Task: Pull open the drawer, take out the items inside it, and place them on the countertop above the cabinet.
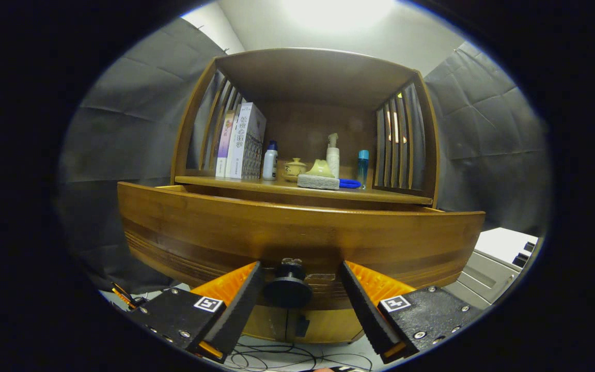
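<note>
One step looks underway: the drawer point(297, 232) stands pulled out, the released hand-held gripper point(300, 289) straddles its black knob point(287, 289), and its hidden contents await the tabletop point(215, 182).

The drawer point(297, 232) is seen in warm brown wood with a black knob point(287, 289). The hand-held gripper point(300, 289) is coloured orange and black. On the shelf point(256, 185), a grey sponge point(318, 182) and blue cloth point(349, 183) are shown.
</note>
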`<state>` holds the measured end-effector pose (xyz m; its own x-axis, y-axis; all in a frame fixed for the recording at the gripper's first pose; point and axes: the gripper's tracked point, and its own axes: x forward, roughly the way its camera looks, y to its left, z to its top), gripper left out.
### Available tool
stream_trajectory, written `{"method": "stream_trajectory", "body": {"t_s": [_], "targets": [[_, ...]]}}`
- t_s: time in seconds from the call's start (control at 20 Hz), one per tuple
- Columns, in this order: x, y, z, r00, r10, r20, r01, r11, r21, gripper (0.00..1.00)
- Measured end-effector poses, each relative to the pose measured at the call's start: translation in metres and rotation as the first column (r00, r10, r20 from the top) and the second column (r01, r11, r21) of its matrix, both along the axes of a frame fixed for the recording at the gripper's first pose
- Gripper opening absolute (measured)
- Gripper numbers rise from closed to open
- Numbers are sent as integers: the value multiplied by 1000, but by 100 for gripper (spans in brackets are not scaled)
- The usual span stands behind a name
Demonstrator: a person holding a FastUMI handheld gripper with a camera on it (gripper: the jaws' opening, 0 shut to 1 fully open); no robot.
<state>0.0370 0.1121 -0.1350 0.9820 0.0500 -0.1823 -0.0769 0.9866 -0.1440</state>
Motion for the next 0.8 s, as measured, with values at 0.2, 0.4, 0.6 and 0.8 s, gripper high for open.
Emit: {"method": "stream_trajectory", "body": {"t_s": [0.2,0.4,0.6,0.8], "targets": [[12,2,-2,1000,-5,-3,5,1000,-1,95],[22,3,-2,1000,-10,-7,10,1000,-4,95],[30,6,-2,1000,-13,-9,13,1000,-3,95],[38,7,-2,1000,-18,-16,17,1000,-1,95]]}}
